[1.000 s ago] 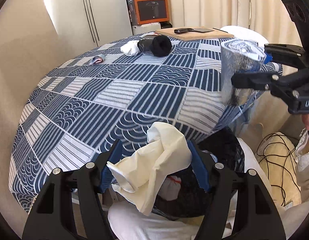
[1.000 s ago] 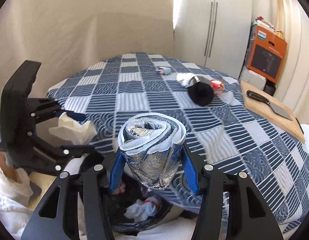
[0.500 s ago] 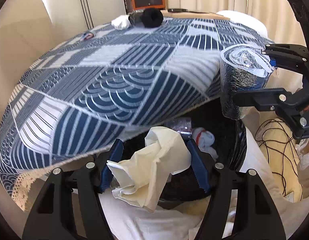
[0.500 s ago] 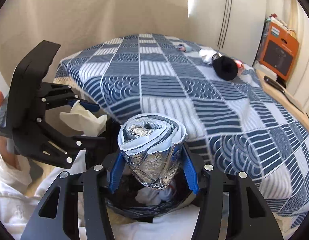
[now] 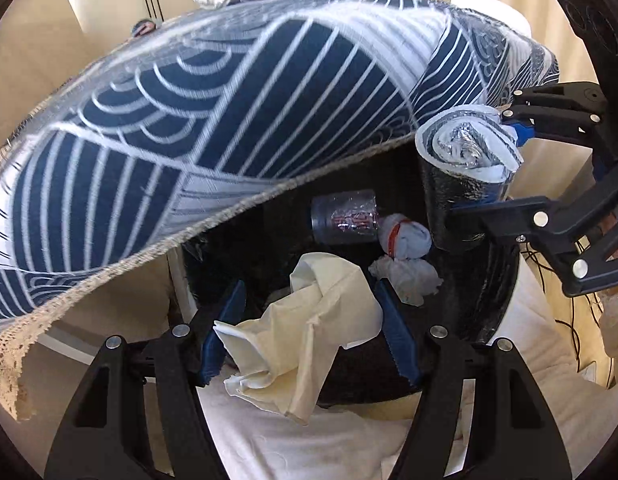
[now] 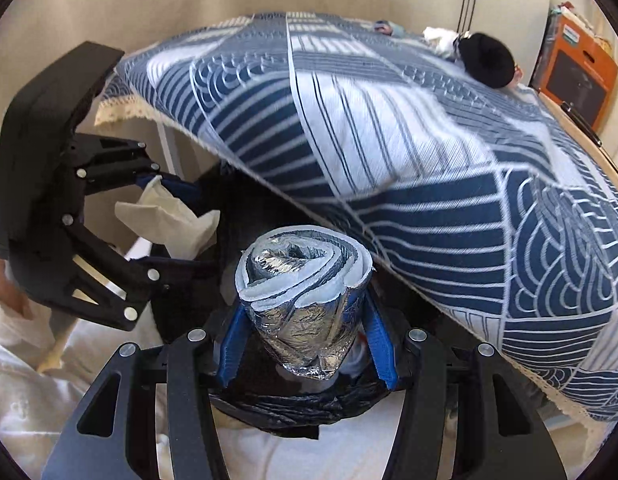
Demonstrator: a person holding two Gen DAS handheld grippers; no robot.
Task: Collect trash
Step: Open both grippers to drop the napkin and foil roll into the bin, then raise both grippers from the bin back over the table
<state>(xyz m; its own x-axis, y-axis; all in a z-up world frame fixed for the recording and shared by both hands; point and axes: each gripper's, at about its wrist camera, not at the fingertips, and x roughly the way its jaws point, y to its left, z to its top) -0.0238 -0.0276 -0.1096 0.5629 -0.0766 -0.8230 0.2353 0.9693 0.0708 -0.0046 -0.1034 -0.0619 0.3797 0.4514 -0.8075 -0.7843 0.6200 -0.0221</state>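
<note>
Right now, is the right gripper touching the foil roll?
Touching. The right wrist view shows the right gripper with both blue pads pressed against the sides of the foil roll, holding it above the bin.

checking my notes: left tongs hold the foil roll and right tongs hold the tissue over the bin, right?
Swapped. The left wrist view shows the left tongs gripping the tissue; the right tongs grip the foil roll, both over the bin.
</note>
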